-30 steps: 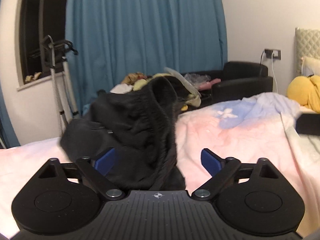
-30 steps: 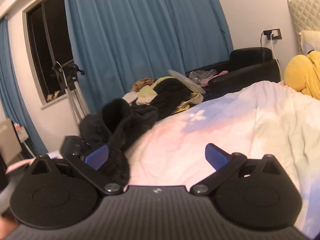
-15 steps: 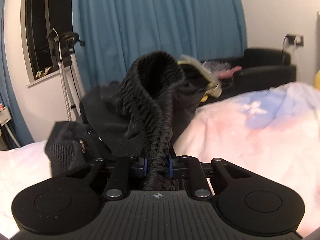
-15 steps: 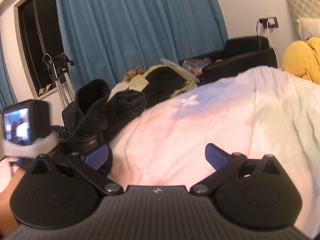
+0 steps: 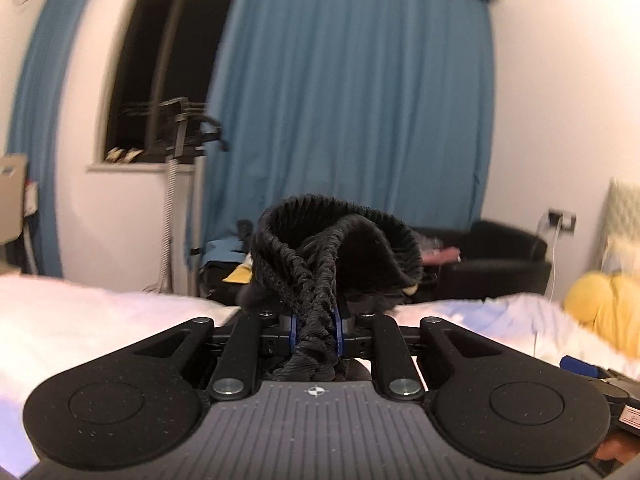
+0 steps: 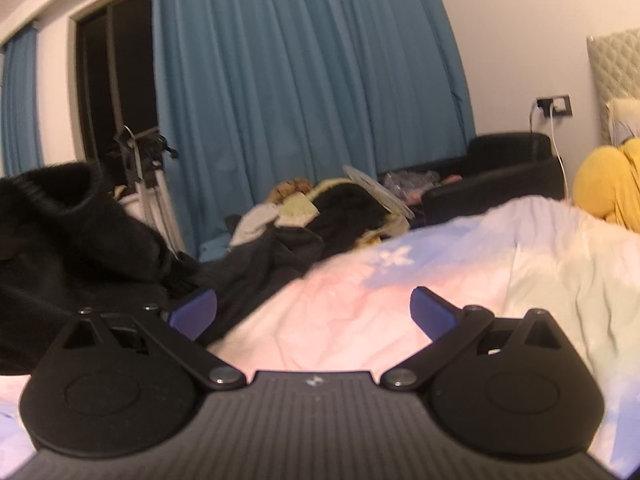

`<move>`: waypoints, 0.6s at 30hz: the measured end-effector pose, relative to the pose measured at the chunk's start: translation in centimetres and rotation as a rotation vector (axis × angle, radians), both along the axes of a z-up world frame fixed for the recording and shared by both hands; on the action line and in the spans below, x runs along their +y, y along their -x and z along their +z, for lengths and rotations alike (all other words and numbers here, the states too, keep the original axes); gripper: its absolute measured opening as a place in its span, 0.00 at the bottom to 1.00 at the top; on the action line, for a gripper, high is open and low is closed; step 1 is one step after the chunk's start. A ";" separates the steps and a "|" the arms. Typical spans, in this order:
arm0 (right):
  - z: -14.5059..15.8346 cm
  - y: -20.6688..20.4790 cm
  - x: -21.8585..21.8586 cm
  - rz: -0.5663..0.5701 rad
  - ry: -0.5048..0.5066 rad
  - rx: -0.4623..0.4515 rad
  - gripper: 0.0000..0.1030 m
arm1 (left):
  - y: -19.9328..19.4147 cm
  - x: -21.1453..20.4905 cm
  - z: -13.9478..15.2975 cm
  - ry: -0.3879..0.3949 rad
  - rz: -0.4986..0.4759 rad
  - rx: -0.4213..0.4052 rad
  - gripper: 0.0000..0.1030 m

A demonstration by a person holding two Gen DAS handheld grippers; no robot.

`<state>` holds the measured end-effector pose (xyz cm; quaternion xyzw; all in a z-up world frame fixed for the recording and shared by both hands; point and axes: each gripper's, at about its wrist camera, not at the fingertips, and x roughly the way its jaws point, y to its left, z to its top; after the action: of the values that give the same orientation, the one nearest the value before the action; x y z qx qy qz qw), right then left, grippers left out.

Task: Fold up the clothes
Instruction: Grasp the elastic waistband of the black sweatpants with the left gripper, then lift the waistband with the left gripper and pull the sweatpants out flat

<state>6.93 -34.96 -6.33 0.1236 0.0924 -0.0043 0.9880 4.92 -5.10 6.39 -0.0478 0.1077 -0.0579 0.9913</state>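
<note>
While the left gripper (image 5: 316, 330) was clamped on the ribbed waistband of the black garment (image 5: 340, 240), bunched above its blue pads over the bed (image 5: 100, 300), the right gripper (image 6: 314, 312) stood wide, empty, beside the dark cloth. Risks: elastic slipping free; cloth twisting when spread; snagging the clothes heap (image 6: 320, 216).

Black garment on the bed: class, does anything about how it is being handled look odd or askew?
Yes. The left gripper is shut on the black garment at its ribbed band, bunched like a rope, not spread flat. The right gripper hangs open over the bedcover, holding nothing.
</note>
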 end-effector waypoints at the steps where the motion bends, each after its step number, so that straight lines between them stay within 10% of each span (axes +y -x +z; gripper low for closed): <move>1: 0.3 0.4 0.2 0.009 0.002 -0.005 1.00 | 1.0 1.4 0.1 0.035 0.014 0.007 0.18; 18: 0.2 1.9 6.7 0.211 0.101 0.078 1.00 | 3.4 11.5 -9.3 0.316 0.140 0.275 0.22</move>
<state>4.99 -28.21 -6.13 0.0628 0.1431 0.0901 0.9836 1.52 6.43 -2.87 -0.2173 0.2279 0.0018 0.9491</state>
